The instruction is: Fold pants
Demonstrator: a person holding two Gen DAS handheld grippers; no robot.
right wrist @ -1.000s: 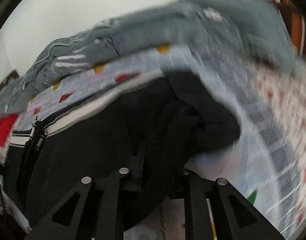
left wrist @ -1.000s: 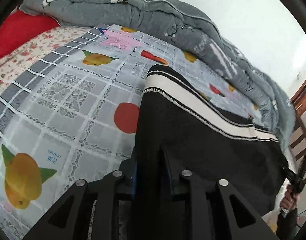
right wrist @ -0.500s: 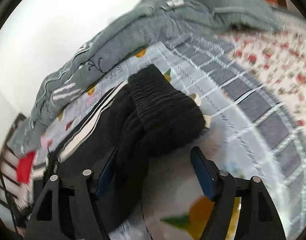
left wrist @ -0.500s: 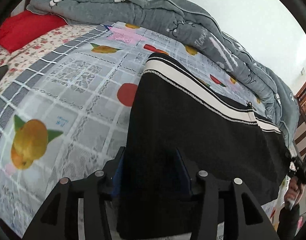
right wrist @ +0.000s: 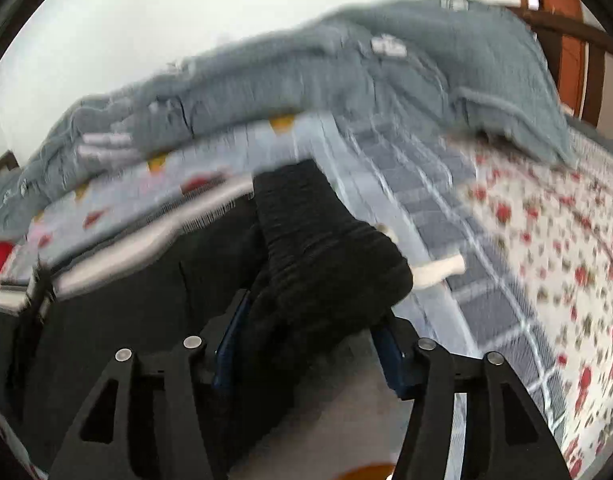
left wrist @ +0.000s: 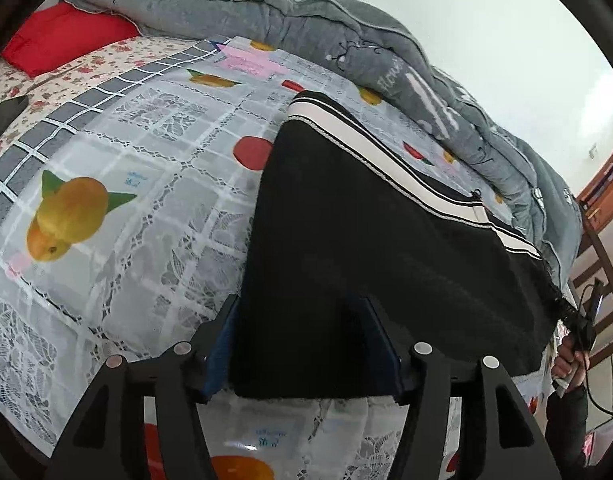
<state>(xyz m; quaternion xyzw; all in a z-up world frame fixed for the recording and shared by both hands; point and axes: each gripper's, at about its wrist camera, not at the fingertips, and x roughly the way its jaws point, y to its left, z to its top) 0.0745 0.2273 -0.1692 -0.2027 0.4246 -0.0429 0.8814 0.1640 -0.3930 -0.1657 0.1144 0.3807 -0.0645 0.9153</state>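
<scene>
Left gripper (left wrist: 306, 340) opening off flattened pants (left wrist: 366, 220); right gripper (right wrist: 306, 344), blurry, closing around waistband (right wrist: 326, 248), probably regripping for fold.

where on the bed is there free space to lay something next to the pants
Widest free patch: the fruit-print cloth between the black pants and the floral sheet. A narrow bare strip runs between the pants' striped edge and the grey quilt. Another bare stretch lies past the bunched waistband, toward the floral sheet. It is crowded along the quilt and near the red pillow.
</scene>
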